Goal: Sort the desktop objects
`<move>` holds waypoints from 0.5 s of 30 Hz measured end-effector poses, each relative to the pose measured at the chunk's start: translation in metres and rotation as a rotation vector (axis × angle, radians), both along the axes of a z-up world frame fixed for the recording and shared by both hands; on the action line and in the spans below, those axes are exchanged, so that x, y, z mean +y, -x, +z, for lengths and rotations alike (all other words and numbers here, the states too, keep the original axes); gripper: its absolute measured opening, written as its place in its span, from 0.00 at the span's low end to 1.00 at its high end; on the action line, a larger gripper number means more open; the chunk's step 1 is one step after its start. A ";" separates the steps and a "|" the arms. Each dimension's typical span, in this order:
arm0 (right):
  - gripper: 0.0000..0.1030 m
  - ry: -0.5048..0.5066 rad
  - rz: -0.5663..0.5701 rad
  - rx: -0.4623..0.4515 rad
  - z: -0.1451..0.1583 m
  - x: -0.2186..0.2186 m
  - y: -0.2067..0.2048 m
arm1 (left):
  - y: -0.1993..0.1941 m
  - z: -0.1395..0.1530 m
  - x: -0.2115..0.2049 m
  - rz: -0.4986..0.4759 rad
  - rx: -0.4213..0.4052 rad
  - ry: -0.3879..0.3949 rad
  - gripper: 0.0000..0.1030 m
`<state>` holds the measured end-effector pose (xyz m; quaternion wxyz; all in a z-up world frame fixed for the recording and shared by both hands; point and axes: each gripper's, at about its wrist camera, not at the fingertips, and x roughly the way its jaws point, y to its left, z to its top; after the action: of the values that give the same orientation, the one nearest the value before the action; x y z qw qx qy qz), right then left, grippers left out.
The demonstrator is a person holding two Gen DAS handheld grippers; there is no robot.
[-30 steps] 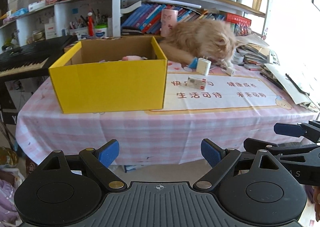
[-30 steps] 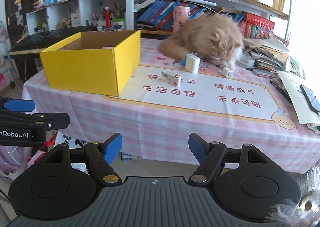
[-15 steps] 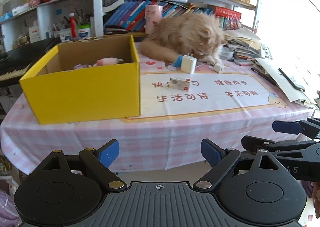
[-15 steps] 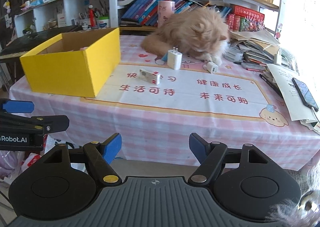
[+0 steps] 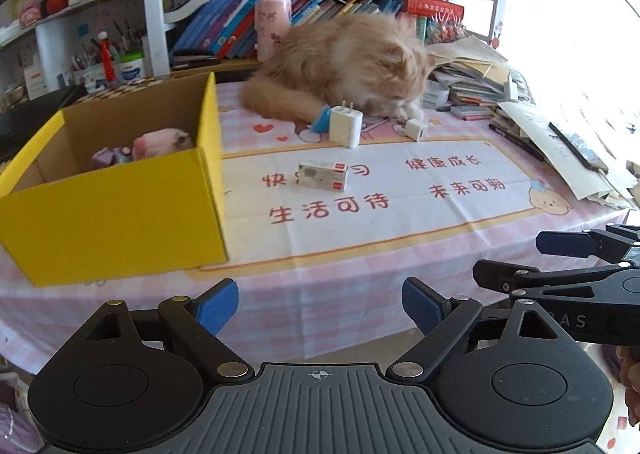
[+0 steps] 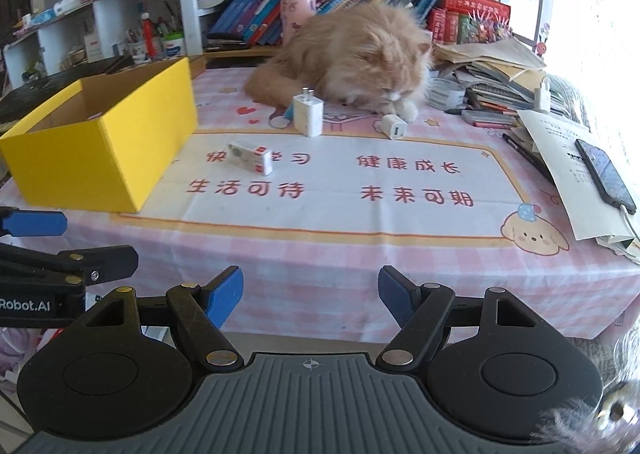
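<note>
Left gripper (image 5: 319, 306) and right gripper (image 6: 310, 296) both spread wide, grasping nothing, hovering off the table's (image 6: 320, 254) near edge. Small white box (image 6: 251, 158) lies flat on the mat, just right of the yellow box (image 5: 112, 197). 2 white chargers (image 6: 308, 114) (image 6: 394, 126) sit by the cat (image 6: 360, 53).

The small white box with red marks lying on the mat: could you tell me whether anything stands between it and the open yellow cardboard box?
Nothing visible does: only bare printed mat separates the small white box from the yellow cardboard box.
</note>
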<state>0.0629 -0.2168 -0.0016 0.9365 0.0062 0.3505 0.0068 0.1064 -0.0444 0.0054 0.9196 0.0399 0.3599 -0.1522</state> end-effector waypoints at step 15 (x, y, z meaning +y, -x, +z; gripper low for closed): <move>0.70 -0.008 0.022 0.014 -0.001 -0.058 -0.069 | -0.062 -0.005 -0.058 0.022 0.015 -0.015 0.89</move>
<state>0.1319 -0.2747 -0.0027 0.9339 0.0062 0.3570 0.0186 0.1681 -0.1025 0.0002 0.9183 0.0418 0.3682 -0.1397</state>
